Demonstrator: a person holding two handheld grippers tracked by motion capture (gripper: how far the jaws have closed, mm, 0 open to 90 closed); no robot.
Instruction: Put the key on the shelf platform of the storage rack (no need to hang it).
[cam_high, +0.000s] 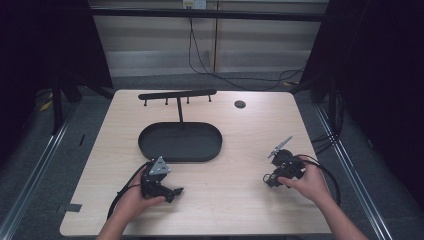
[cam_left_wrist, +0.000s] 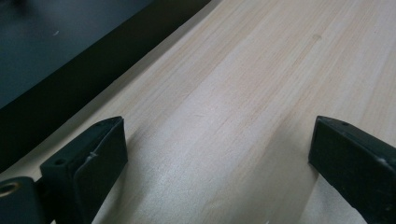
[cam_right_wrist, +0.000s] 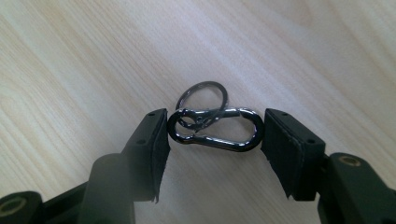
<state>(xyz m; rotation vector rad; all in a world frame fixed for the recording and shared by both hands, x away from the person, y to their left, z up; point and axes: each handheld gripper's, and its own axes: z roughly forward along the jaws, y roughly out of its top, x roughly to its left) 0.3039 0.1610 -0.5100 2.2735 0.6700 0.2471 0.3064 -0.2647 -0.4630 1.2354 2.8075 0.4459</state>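
A dark metal carabiner (cam_right_wrist: 215, 130) with a thin key ring (cam_right_wrist: 201, 95) looped through it lies on the wooden table. My right gripper (cam_right_wrist: 215, 140) is shut on the carabiner, one pad pressing each rounded end. In the high view the right gripper (cam_high: 274, 179) sits low at the table's right, held by a hand. My left gripper (cam_high: 175, 192) rests near the front left, just in front of the black oval tray (cam_high: 150, 145). Its jaws stand wide open in the left gripper view (cam_left_wrist: 217, 144), with bare wood between them.
A black T-shaped rack (cam_high: 177, 94) with several small pegs stands behind the tray. The tray's dark wall (cam_left_wrist: 70, 70) runs along the upper left of the left gripper view. A round cable hole (cam_high: 240, 104) sits at the back of the table. Cables trail from both grippers.
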